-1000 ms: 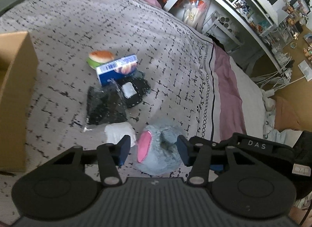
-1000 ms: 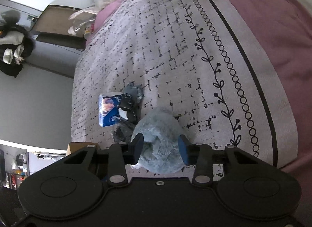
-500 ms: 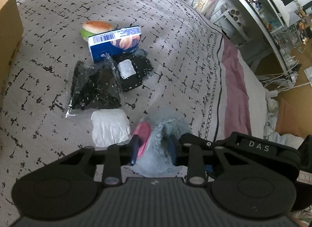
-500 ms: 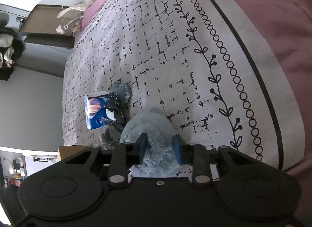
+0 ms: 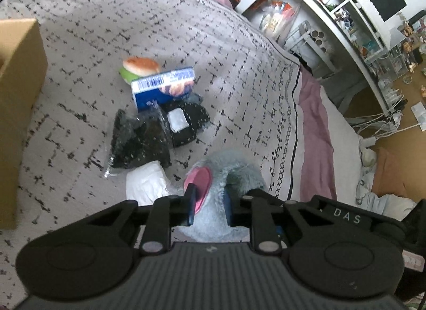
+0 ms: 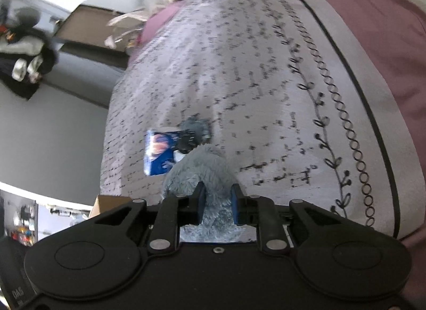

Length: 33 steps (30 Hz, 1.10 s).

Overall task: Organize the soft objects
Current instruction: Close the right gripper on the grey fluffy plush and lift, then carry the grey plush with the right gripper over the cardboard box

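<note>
Two grippers clamp the same grey plush toy (image 5: pixel 234 174) at the near edge of the bed. The left gripper (image 5: pixel 209 204) squeezes the fur just beside a round pink patch (image 5: pixel 201 184), perhaps an ear lining or mouth, which bulges up next to the left-hand pad. The right gripper (image 6: pixel 217 204) pinches a tuft of the toy (image 6: pixel 199 168) from the other side, its blue pads sunk into the pile. The fur is long, shaggy and bluish grey; what animal it is cannot be told.

The toy sits on a pale bedspread (image 5: pixel 93 30) printed with broken black lines and a chain-and-leaf border. Just beside it lies a folded white cloth (image 5: pixel 146 182), and beyond that a clear bag of dark fabric (image 5: pixel 138 142), a black pouch with a white label (image 5: pixel 186 123), a blue box with a barcode (image 5: pixel 163 88) and a burger-shaped plush (image 5: pixel 139 66). A cardboard box (image 5: pixel 18 112) stands at the left.
</note>
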### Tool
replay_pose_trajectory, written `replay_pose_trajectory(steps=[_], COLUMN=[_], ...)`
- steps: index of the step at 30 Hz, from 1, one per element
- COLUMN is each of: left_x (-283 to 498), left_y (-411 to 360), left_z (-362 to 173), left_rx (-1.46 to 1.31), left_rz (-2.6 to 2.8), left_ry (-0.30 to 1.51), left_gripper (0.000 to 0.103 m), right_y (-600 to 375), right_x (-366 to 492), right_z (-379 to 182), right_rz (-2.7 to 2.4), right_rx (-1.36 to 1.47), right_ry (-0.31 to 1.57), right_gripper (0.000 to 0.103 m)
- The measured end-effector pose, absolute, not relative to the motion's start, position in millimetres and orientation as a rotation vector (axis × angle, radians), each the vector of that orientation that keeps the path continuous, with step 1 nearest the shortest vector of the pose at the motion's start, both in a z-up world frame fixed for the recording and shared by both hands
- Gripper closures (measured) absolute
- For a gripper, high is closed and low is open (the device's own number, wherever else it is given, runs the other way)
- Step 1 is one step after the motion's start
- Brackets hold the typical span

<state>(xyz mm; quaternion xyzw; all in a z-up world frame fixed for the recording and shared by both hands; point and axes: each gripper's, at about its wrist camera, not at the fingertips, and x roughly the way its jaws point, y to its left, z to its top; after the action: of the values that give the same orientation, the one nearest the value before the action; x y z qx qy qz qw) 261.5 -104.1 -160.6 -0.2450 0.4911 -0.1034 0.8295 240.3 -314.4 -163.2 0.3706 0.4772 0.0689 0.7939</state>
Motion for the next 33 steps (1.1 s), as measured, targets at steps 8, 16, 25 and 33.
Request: replay_pose_trajectory(steps=[8,16,25,33], left_x=[249,239,228,219], left_y=[-86,-69,-40,-12], left_z=[-141,-120,-104,-92], left_rx=[-0.522,-0.525,-0.551,-0.561], left_rz=[-0.232,-0.255,-0.254,-0.250], left_ry=[1.007,0.966,0.934,0.903], left_gripper=[0.083,0.083,0.083,0.083], right_y=[-301,-280,-247,-216], right_x=[230,220,210,206], right_z=[-136,-113,-94,-85], right_rz=[0.217,0.234,0.235,0.226], right_rx=[0.731,0.674,0.632,0.610], right_ry=[0.969,0.922,0.874,0.845], right_gripper=[0.084,0.084,0.085,0.085])
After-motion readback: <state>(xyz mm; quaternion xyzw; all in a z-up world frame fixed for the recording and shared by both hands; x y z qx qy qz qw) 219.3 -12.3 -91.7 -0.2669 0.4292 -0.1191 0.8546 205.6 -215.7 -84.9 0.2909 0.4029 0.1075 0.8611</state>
